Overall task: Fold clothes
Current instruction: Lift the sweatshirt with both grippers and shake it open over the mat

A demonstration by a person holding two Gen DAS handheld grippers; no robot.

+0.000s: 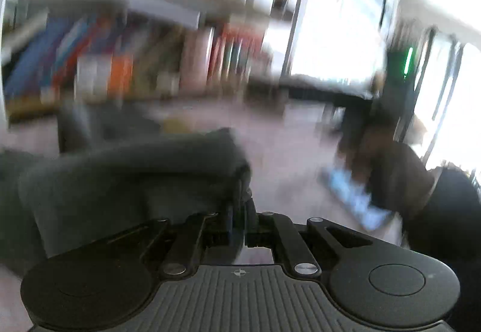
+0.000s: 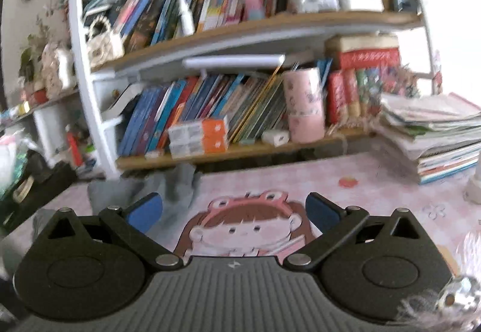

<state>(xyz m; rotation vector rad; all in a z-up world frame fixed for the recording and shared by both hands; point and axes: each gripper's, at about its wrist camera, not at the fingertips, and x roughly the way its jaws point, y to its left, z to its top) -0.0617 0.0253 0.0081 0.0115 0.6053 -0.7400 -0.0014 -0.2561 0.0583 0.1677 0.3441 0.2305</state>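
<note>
soft grey garment pinched in left claw, right claw spread

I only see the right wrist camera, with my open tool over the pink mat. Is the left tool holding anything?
Observer: Yes. The left tool is shut on a dark grey cloth.
Child: Where does the cloth go?
Observer: In the left wrist view it bunches off to the left of the tool.
Child: What else is there?
Observer: A bright window on the right, though the picture is blurred.
</note>
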